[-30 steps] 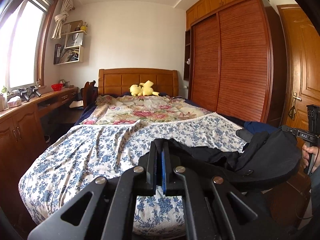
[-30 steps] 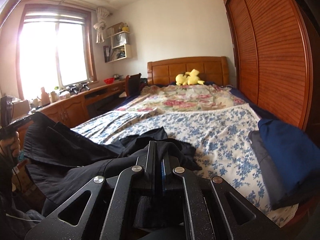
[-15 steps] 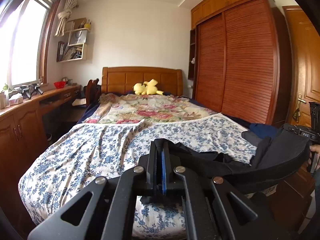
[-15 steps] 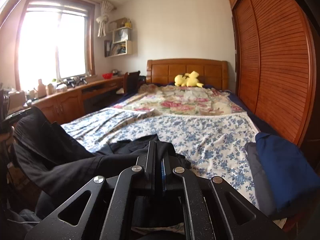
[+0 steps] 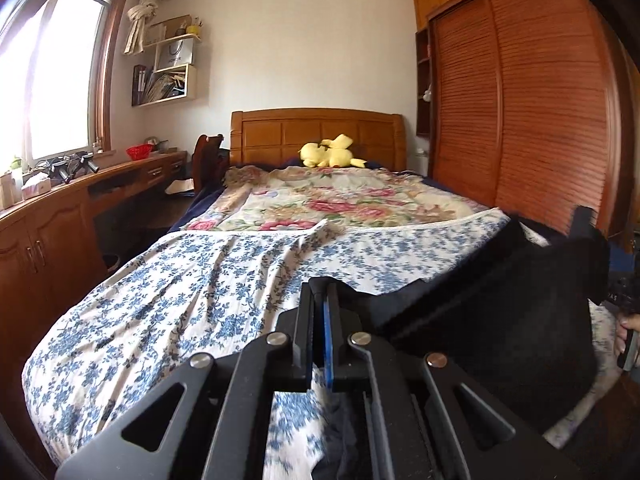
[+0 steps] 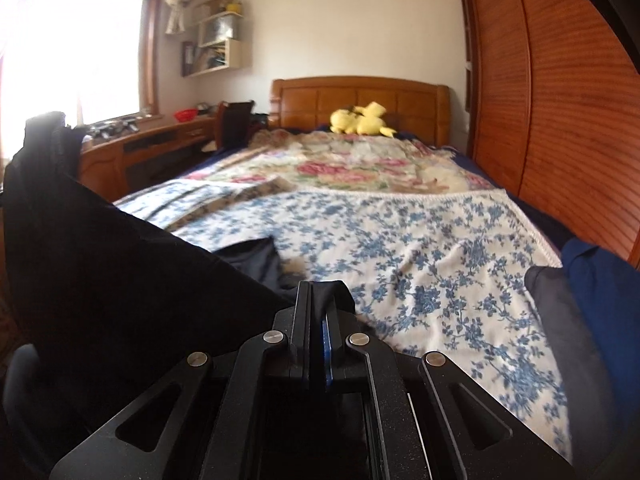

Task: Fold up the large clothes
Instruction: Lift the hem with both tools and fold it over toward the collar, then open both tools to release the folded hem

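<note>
A large black garment (image 5: 500, 320) hangs stretched between my two grippers above the foot of the bed; in the right wrist view the garment (image 6: 100, 264) fills the left side. My left gripper (image 5: 324, 292) is shut on one edge of the garment. My right gripper (image 6: 320, 292) is shut on the other edge. In the left wrist view the right gripper's handle and the hand holding it show at the far right edge. The garment's lower part hangs below the frames and is hidden.
The bed has a blue-flowered sheet (image 5: 192, 292) and a rose-patterned quilt (image 5: 340, 204) further back. A yellow plush toy (image 5: 330, 152) lies at the headboard. Folded dark blue clothes (image 6: 600, 280) lie at the bed's right edge. A wooden desk (image 5: 48, 232) stands left, a wardrobe (image 5: 540, 100) right.
Both grippers have lifted the black garment off the sheet and pulled it taut between them. The cameras now sit lower and nearer the bed's foot.
</note>
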### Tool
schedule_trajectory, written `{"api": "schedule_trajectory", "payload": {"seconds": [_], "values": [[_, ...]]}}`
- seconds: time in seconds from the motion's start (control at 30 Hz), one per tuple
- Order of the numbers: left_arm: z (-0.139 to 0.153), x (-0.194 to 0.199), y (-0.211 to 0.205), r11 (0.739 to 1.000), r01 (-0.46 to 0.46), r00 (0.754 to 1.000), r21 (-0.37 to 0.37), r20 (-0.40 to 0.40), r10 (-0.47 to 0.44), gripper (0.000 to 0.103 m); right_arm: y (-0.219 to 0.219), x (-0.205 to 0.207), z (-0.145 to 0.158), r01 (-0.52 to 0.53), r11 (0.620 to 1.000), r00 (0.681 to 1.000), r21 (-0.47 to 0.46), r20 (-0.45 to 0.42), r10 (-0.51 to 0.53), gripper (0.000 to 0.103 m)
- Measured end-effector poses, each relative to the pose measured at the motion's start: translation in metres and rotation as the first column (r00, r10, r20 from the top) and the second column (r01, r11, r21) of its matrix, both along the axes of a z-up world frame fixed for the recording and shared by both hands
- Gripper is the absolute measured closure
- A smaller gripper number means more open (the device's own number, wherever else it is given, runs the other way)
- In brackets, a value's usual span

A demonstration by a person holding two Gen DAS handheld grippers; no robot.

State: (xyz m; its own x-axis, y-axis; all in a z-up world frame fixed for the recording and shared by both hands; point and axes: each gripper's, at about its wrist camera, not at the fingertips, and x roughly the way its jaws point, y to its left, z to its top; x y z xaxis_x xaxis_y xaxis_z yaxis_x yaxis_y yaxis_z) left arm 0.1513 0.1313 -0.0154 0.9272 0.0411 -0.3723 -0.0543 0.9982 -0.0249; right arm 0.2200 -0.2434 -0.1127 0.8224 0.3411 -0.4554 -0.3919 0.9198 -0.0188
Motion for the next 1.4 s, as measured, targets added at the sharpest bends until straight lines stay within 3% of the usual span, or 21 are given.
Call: {"api": "schedule_trajectory", "payload": {"seconds": [0.2, 0.47, 0.67, 0.9, 0.97, 1.03, 1.07, 1.2, 1.4], "values": [[-0.016, 0.052, 0.004, 1.000, 0.013, 1.000, 0.012, -0.028, -0.012, 0.101, -0.004, 0.080, -0.026, 0.048, 0.999, 0.996, -0.004, -0.078, -0.049, 0.101], [-0.024, 0.115, 0.006, 1.000, -0.015, 0.999, -0.006, -0.033, 0.015, 0.097, 0.005, 0.160, -0.034, 0.094, 0.995, 0.983, -0.045, -0.151, -0.100, 0.101], [-0.044, 0.116, -0.001, 1.000, 0.003, 0.999, -0.002, -0.039, -0.003, 0.091, 0.021, 0.200, -0.044, 0.154, 0.982, 0.970, -0.109, -0.173, -0.172, 0.101], [-0.056, 0.116, -0.004, 0.996, 0.081, 0.993, -0.047, -0.082, -0.084, 0.075, 0.032, 0.220, -0.057, 0.174, 0.977, 0.956, -0.124, -0.217, -0.198, 0.098], [-0.060, 0.116, -0.009, 0.993, 0.103, 0.989, -0.058, -0.100, -0.109, 0.074, 0.030, 0.219, -0.051, 0.176, 0.979, 0.957, -0.101, -0.214, -0.194, 0.088], [-0.064, 0.116, -0.017, 0.989, 0.135, 0.983, -0.068, -0.119, -0.142, 0.073, 0.028, 0.218, -0.043, 0.189, 0.978, 0.958, -0.089, -0.202, -0.204, 0.028], [-0.066, 0.114, -0.019, 0.987, 0.144, 0.981, -0.068, -0.122, -0.151, 0.073, 0.025, 0.216, -0.036, 0.197, 0.978, 0.959, -0.073, -0.191, -0.208, 0.023], [-0.071, 0.108, -0.037, 0.976, 0.202, 0.968, -0.084, -0.138, -0.212, 0.072, 0.021, 0.215, -0.024, 0.211, 0.974, 0.958, -0.076, -0.180, -0.222, 0.023], [-0.075, 0.102, -0.055, 0.962, 0.255, 0.951, -0.098, -0.155, -0.267, 0.071, 0.027, 0.228, -0.057, 0.166, 0.971, 0.939, -0.170, -0.273, -0.208, 0.023]]}}
